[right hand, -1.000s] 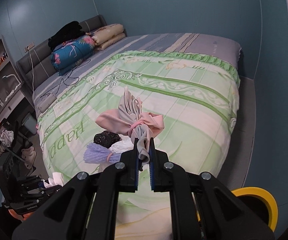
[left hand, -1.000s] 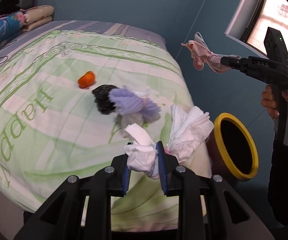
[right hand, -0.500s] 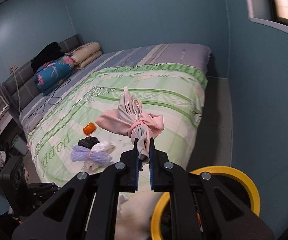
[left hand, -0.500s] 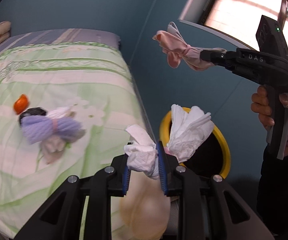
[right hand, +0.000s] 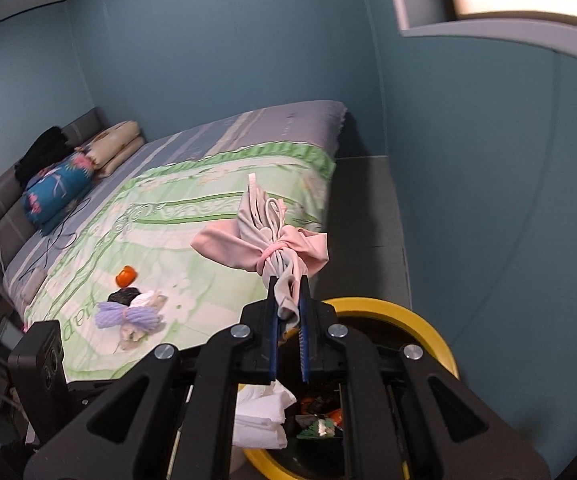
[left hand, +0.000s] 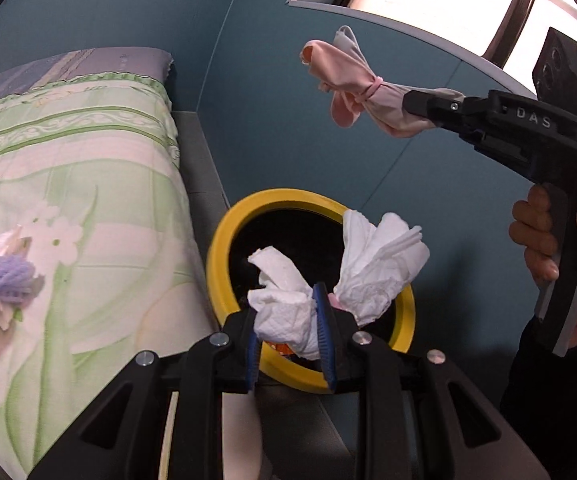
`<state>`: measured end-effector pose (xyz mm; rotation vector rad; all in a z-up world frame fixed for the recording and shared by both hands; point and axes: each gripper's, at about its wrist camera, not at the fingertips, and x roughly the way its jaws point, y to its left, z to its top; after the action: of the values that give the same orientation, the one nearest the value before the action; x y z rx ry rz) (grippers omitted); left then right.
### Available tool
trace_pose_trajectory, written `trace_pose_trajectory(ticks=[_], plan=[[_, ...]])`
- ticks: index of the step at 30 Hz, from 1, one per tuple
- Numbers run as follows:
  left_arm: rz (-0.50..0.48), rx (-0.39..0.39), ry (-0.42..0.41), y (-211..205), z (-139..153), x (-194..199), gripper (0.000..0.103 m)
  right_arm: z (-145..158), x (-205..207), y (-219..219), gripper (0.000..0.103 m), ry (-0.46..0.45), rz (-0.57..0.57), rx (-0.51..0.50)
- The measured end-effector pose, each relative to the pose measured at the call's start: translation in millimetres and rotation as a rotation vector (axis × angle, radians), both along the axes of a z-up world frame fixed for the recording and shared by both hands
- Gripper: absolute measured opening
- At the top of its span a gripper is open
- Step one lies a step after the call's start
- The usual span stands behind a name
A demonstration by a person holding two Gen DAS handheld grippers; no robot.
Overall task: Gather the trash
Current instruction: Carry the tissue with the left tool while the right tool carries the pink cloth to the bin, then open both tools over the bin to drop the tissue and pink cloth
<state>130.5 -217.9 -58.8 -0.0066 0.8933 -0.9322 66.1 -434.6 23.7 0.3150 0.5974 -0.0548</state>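
My left gripper (left hand: 288, 320) is shut on a crumpled white tissue wad (left hand: 284, 312) and holds it over the yellow-rimmed bin (left hand: 224, 240) beside the bed. My right gripper (right hand: 288, 312) is shut on a pink and grey cloth bundle (right hand: 264, 236) tied with a pink band, held above the same bin (right hand: 436, 336). That bundle also shows in the left wrist view (left hand: 352, 84), above the bin. The tissue wad (right hand: 260, 416) sits over the bin mouth in the right wrist view. Trash lies inside the bin (right hand: 320, 424).
On the green quilt (right hand: 208, 208) lie a purple yarn bundle (right hand: 128, 316), a black wad (right hand: 124, 296) and a small orange item (right hand: 125, 276). Pillows (right hand: 60, 188) sit at the headboard. A blue wall (left hand: 288, 120) stands close behind the bin.
Both grippers have swung from over the bed toward the bin, still holding their loads. The tissue wad now hangs over the bin mouth, and the bundle is above it.
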Motion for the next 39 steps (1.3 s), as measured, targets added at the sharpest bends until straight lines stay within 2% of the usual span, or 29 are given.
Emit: trace_pose_trajectory(ticks=[9,18,30,39], plan=[[-0.028,0.046,0.054,-25,-27,-7,0.022,-14,-14,-16,0.007,0.012,-0.060,-0.009],[-0.064,0.103,0.062,-54,-45,2,0.022,-21,-9,-21,0.007,0.049,-0.065,-0.025],[-0.070,0.113,0.074,-62,-53,5,0.023,-32,1,-27,0.008,0.089,-0.068,-0.009],[-0.068,0.116,0.069,-64,-53,1,0.023,-30,2,-30,0.008,0.083,-0.072,-0.012]])
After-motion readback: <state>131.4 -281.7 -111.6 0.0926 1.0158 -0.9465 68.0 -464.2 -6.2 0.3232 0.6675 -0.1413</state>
